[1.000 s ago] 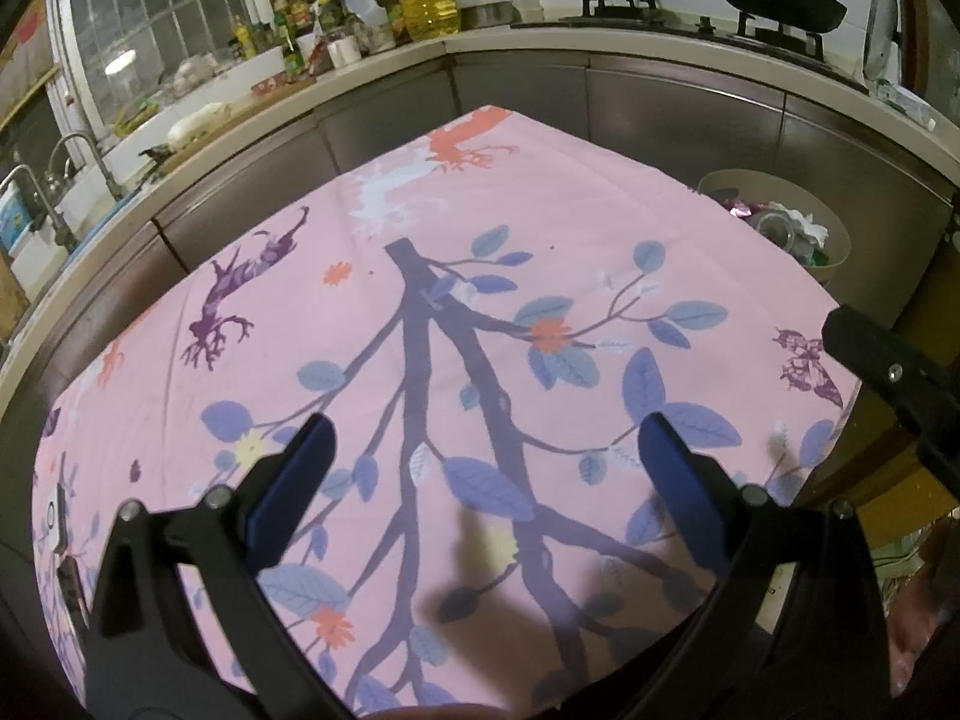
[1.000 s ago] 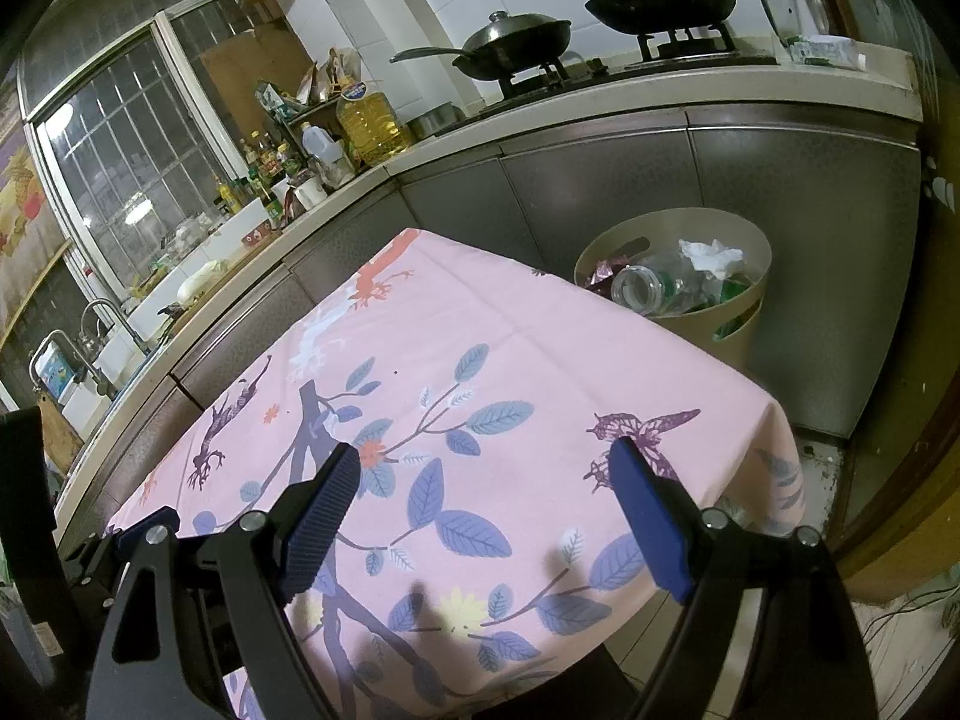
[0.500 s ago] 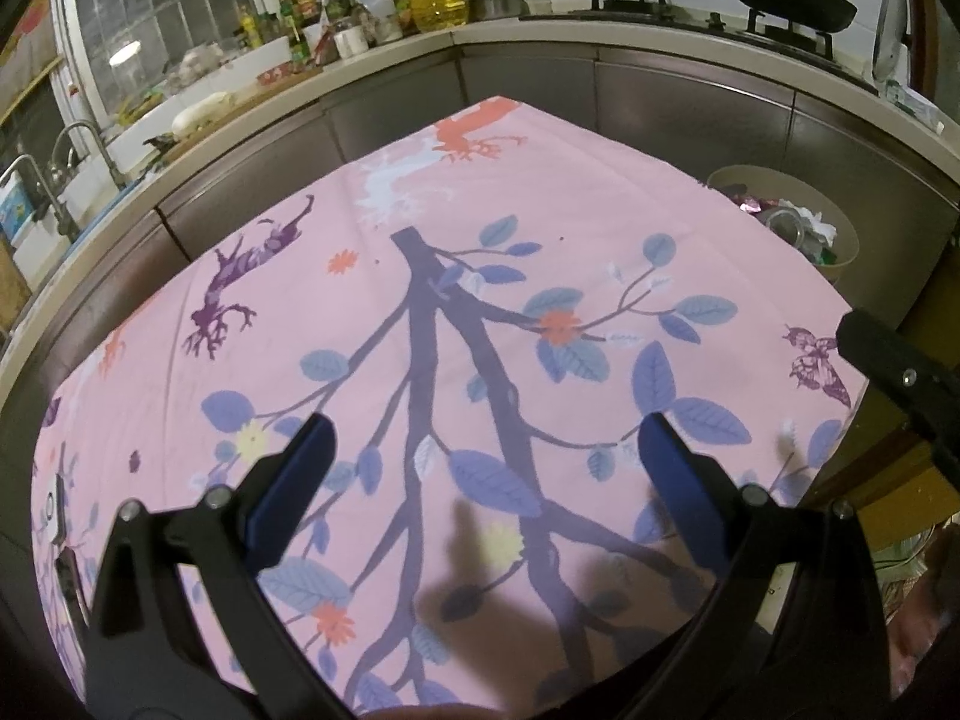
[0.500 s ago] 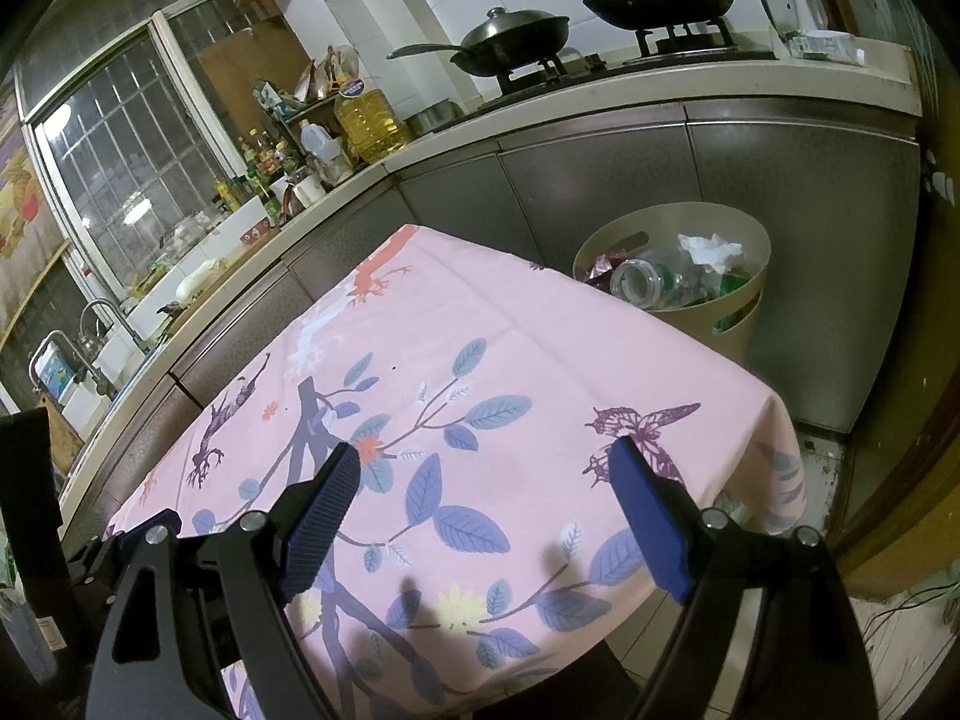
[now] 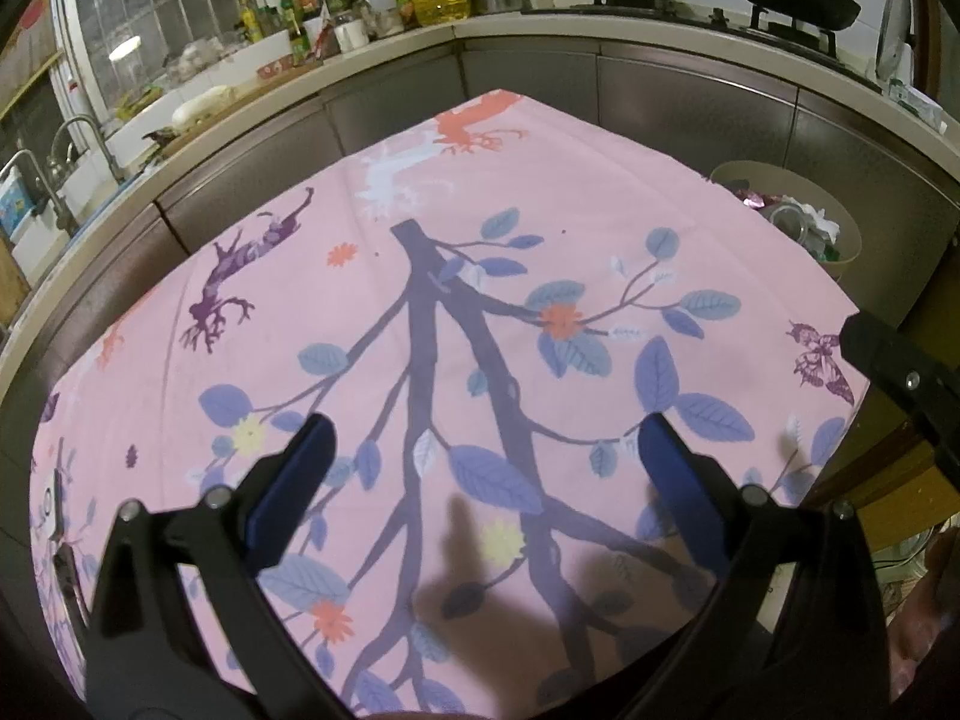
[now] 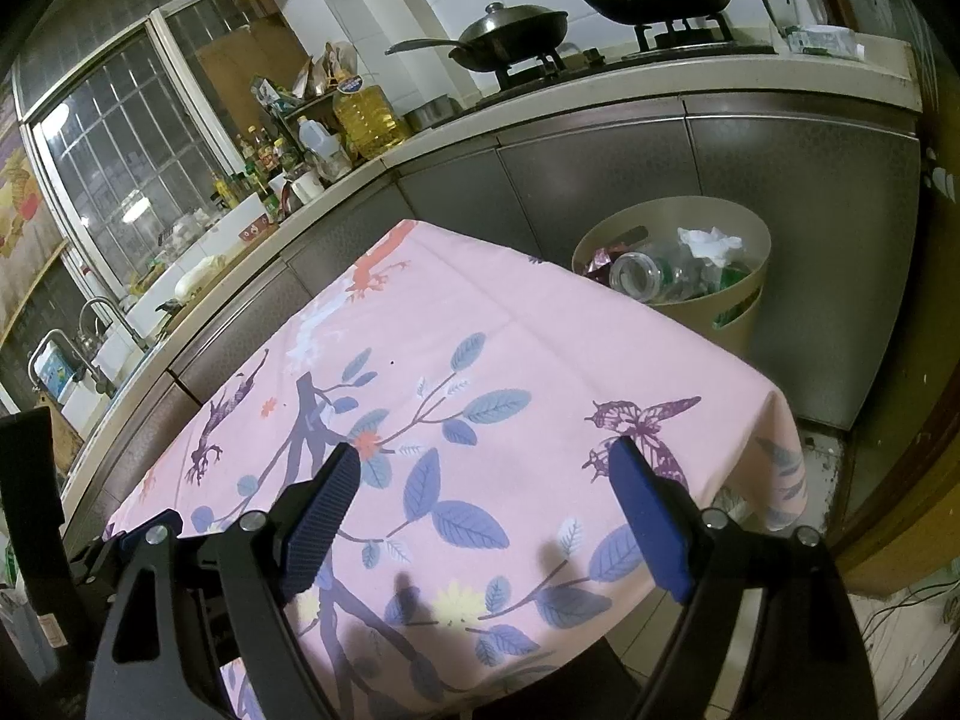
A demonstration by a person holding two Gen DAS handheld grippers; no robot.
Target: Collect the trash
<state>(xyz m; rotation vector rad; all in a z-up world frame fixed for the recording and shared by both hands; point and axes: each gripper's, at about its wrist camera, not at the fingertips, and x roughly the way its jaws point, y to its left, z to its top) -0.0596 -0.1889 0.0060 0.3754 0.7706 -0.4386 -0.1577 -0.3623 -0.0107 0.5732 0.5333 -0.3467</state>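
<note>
A beige round trash bin [image 6: 735, 306] stands on the floor beyond the table's far right corner, holding a clear plastic bottle [image 6: 639, 273], crumpled white paper [image 6: 708, 240] and wrappers. In the left wrist view the bin [image 5: 843, 225] shows at the right edge. My left gripper [image 5: 483, 450] hangs open over the near half of the pink floral tablecloth [image 5: 480, 300], nothing between its blue pads. My right gripper [image 6: 486, 483] is open too, above the cloth [image 6: 480, 360] near its right corner, and empty. No loose trash shows on the cloth.
Grey cabinets under a cream counter [image 6: 660, 84] wrap the far and left sides. Two black pans [image 6: 516, 33] sit on the stove, oil bottles [image 6: 360, 114] crowd the corner, a sink tap [image 6: 102, 315] is at left. The right gripper's body [image 5: 894, 360] pokes into the left wrist view.
Almost nothing has changed: both grippers hold still and open, with only a slight upward drift of the scene in the left wrist view.
</note>
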